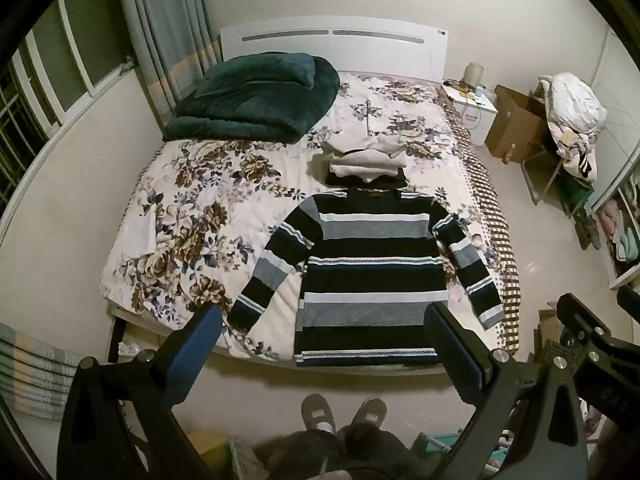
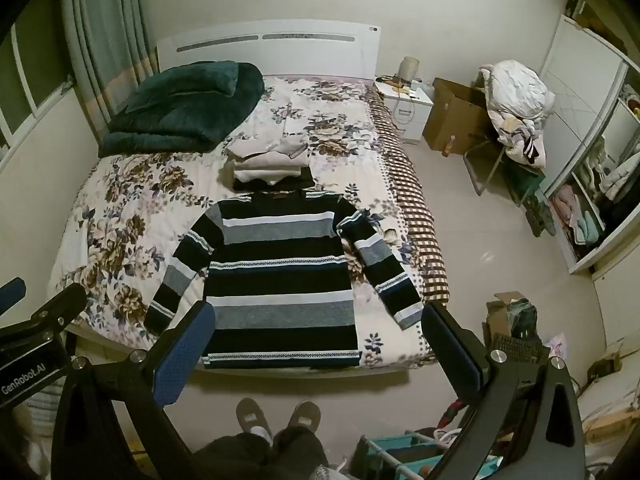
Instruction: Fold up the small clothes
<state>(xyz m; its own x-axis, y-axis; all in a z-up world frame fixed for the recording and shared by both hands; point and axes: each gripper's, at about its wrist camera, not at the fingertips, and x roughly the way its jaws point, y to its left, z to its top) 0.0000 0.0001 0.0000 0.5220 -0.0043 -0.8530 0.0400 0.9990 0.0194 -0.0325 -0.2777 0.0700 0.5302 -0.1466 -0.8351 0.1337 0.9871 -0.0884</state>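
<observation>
A navy, grey and white striped long-sleeved sweater point(image 1: 368, 272) lies flat and spread on the floral bed point(image 1: 192, 216), hem at the near edge, sleeves angled outward. It also shows in the right wrist view point(image 2: 280, 276). Behind its collar sits a stack of folded light and dark clothes point(image 1: 366, 160), seen too in the right wrist view point(image 2: 268, 164). My left gripper point(image 1: 324, 320) is open and empty, held above the floor in front of the hem. My right gripper point(image 2: 316, 320) is open and empty at the same height, to the right of the left.
A folded dark green blanket point(image 1: 256, 100) lies at the bed's far left by the white headboard point(image 1: 332, 46). A nightstand point(image 2: 406, 110), cardboard box point(image 2: 456, 120) and chair piled with laundry point(image 2: 516, 112) stand right. My slippered feet point(image 1: 344, 412) stand at the bed's foot.
</observation>
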